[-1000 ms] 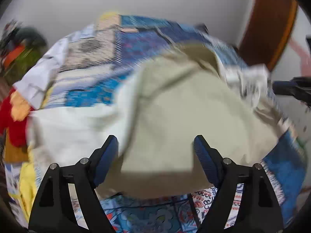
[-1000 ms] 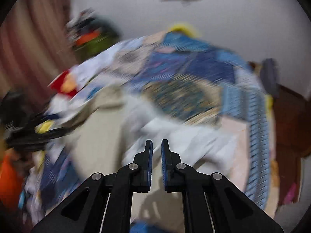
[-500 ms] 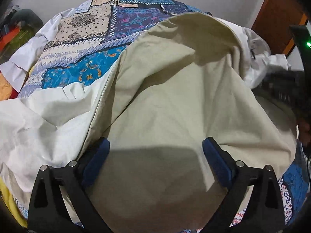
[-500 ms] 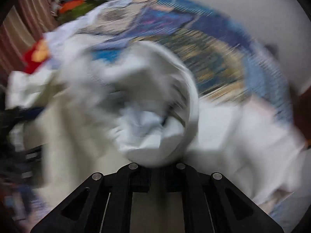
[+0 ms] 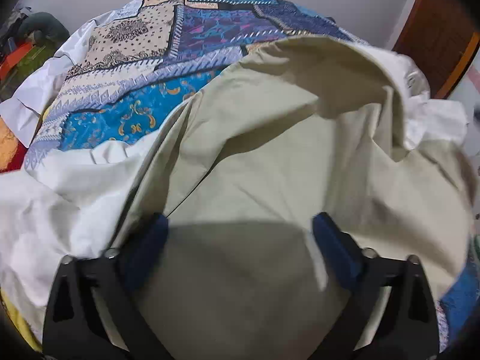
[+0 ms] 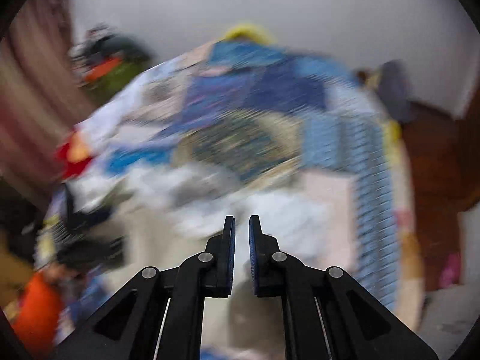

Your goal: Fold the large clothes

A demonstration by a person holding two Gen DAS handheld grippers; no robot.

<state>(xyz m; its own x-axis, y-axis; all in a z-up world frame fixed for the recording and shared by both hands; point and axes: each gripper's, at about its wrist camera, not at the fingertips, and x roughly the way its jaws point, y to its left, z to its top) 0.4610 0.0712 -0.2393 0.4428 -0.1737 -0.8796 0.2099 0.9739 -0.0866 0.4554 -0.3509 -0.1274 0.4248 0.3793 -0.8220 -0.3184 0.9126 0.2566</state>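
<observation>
So, left wrist view: my left gripper (image 5: 240, 234) is wide with jaws closing, nothing pinched, the beige garment (image 5: 270, 165) spread under and between them on the patchwork bedspread (image 5: 180, 45). Right wrist view is heavily blurred: my right gripper (image 6: 241, 225) is closed and empty above the bed.

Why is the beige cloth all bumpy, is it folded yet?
Not folded. The beige cloth lies loose and rumpled on the patterned bedspread, its far edge curling over in one floppy flap.
</observation>
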